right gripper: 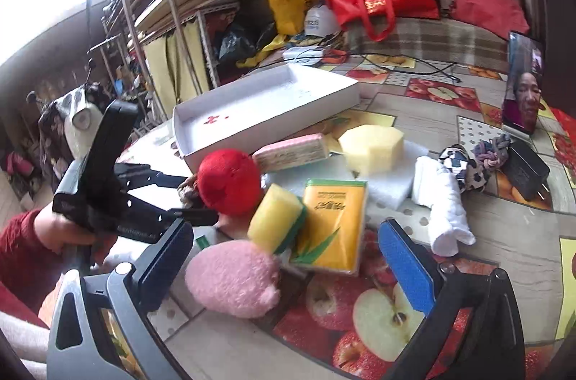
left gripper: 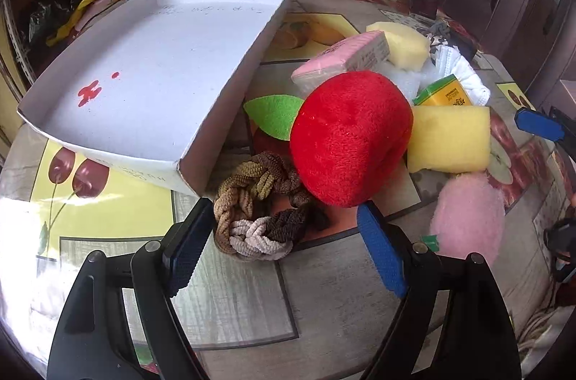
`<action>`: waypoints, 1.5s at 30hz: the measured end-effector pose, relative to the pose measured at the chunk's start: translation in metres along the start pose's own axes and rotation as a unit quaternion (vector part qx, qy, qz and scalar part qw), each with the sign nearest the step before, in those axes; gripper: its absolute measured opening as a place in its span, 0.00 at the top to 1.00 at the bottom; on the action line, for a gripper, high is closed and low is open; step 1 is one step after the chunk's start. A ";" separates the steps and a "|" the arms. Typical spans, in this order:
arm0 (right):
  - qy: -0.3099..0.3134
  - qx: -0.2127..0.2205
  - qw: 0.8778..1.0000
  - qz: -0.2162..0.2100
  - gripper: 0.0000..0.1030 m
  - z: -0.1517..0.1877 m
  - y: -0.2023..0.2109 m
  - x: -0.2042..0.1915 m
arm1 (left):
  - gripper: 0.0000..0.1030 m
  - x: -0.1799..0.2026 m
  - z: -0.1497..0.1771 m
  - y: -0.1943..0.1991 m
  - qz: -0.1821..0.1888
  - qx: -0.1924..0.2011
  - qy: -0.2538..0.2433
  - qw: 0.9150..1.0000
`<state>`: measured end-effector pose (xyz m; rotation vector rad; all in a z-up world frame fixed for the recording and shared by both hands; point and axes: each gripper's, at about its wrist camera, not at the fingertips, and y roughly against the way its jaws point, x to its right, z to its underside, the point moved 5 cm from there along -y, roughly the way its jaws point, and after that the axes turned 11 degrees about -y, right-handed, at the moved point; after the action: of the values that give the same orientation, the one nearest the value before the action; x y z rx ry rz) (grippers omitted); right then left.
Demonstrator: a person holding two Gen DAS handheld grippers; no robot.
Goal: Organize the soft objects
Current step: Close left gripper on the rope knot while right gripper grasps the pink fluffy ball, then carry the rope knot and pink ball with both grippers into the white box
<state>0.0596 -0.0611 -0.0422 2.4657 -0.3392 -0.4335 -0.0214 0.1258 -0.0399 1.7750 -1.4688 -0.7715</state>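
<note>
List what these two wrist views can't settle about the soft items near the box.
- Braided hair ties: in the right wrist view almost wholly hidden behind the red plush apple and the left gripper.
- Pink plush: left wrist view, lower part behind a gripper finger; its shape is unclear.
- Yellow sponge: right wrist view, motion-blurred.
- White box: faint writing on its floor, too small to read.

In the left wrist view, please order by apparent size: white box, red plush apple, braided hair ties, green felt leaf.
1. white box
2. red plush apple
3. braided hair ties, nearer the camera, so somewhat unsure
4. green felt leaf
</note>
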 end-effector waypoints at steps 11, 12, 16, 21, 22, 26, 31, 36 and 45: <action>0.022 -0.134 0.989 0.050 0.20 0.027 -0.054 -0.023 | 0.60 0.005 0.000 0.006 0.017 0.017 -0.018 1.000; 0.034 -0.127 0.989 0.061 0.31 0.027 -0.056 -0.023 | 0.63 0.004 0.001 0.008 0.020 0.020 -0.014 1.000; 0.049 -0.121 0.991 0.027 0.38 0.028 -0.042 -0.033 | 0.69 -0.003 0.010 0.020 0.025 0.039 0.000 0.999; 0.015 0.035 0.999 0.010 0.38 -0.009 0.019 -0.026 | 0.69 0.005 0.006 0.060 -0.006 0.132 -0.018 0.991; 0.003 0.075 0.997 0.024 0.37 -0.016 0.029 -0.019 | 0.69 0.008 0.002 0.071 -0.011 0.165 -0.023 0.986; -0.049 0.226 0.965 0.123 0.36 -0.030 0.054 0.009 | 0.69 0.012 -0.015 0.102 -0.067 0.285 -0.027 0.956; -0.099 0.286 0.933 0.197 0.36 -0.027 0.063 0.037 | 0.69 0.017 -0.026 0.098 -0.094 0.324 -0.022 0.941; -0.102 0.293 0.929 0.202 0.36 -0.028 0.067 0.034 | 0.69 0.005 -0.027 0.098 -0.103 0.324 0.003 0.940; -0.080 0.281 0.941 0.169 0.35 -0.030 0.050 0.004 | 0.68 -0.025 -0.014 0.105 -0.159 0.328 0.027 0.931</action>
<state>0.0681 -0.0858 0.0096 2.8357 -1.0640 -0.4324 -0.0743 0.1400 0.0538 2.5616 -1.5273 -0.3857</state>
